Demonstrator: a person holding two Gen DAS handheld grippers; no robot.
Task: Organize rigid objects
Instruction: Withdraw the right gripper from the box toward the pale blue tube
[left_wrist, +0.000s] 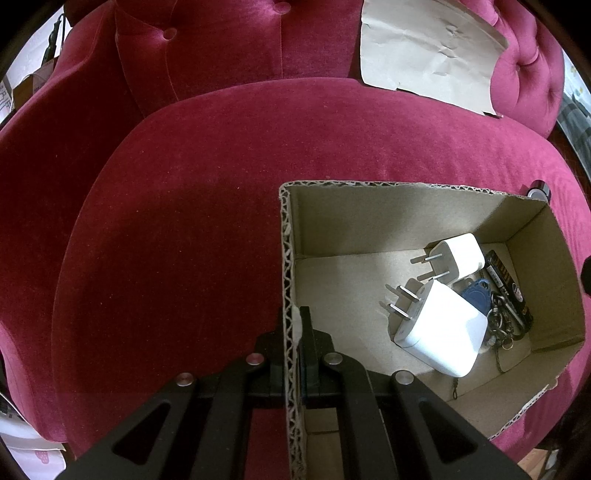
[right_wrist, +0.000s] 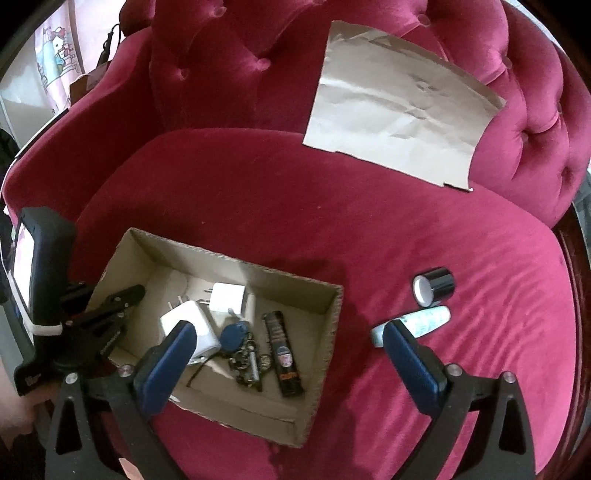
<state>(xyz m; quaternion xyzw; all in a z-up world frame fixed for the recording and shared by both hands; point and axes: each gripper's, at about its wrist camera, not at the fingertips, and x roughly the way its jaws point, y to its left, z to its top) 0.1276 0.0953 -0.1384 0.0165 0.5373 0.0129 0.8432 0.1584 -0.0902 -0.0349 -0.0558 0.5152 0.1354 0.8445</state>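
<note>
1. Two grippers: the left gripper (left_wrist: 293, 325) is clamped on the near wall of the cardboard box (right_wrist: 328, 306), one finger on each side; the right gripper (right_wrist: 286, 334) has its blue-padded jaws spread wide with nothing between them, above the box.
2. One open box of corrugated cardboard sits on the red velvet seat (right_wrist: 369, 229).
3. Inside: two white boxy chargers (left_wrist: 441, 328), one blue-tagged key bunch (right_wrist: 236, 338), one black flat stick (right_wrist: 282, 354).
4. Outside, beside the box: one glossy black cylinder (right_wrist: 434, 282), one white tube (right_wrist: 421, 323).
5. One creased paper sheet (right_wrist: 399, 114) lies against the tufted backrest.
</note>
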